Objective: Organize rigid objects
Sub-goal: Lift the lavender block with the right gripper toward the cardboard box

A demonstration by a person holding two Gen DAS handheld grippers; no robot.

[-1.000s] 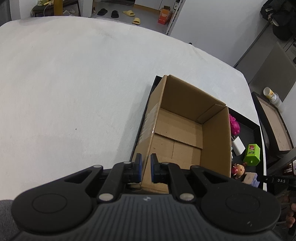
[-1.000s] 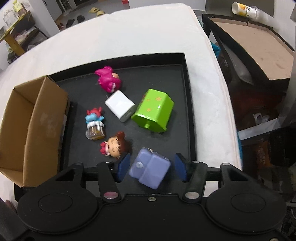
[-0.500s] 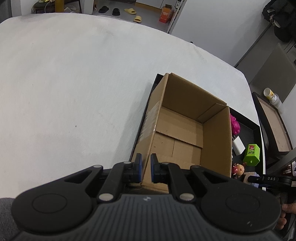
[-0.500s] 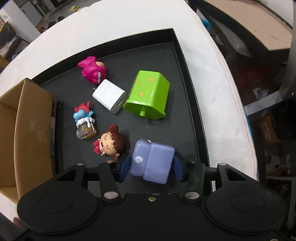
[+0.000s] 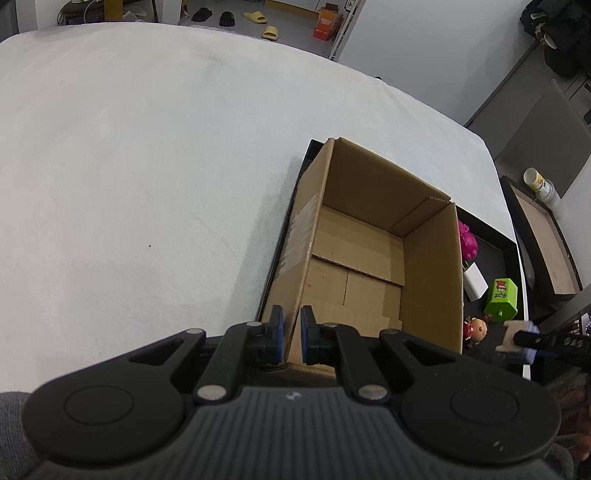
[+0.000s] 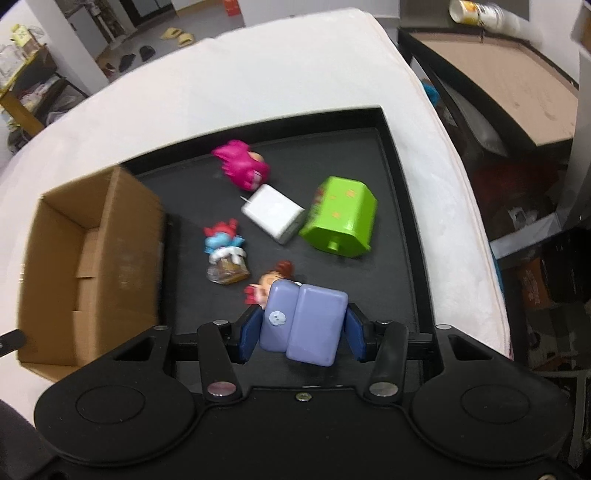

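My left gripper (image 5: 291, 334) is shut on the near wall of the empty cardboard box (image 5: 369, 258), which stands at the left end of the black tray (image 6: 399, 206). My right gripper (image 6: 301, 332) is shut on a lilac plastic box (image 6: 304, 325) and holds it just above the tray's near right part; the same lilac box (image 5: 517, 341) shows at the right edge of the left wrist view. On the tray lie a pink figure (image 6: 242, 168), a white charger (image 6: 273, 214), a green box (image 6: 341, 221), a blue-and-red figure (image 6: 223, 243) and a brown-haired doll (image 6: 275, 277), partly hidden behind the lilac box.
The tray lies near the right end of a white-covered table (image 5: 147, 166). Beyond that end stands a lower black-framed table with a wooden top (image 6: 517, 74) and a paper cup (image 6: 469, 11) on it. The table drops off just right of the tray.
My right gripper closed on the lilac box and raised it off the tray, so the toys now look farther away. The left gripper and the cardboard box stayed put.
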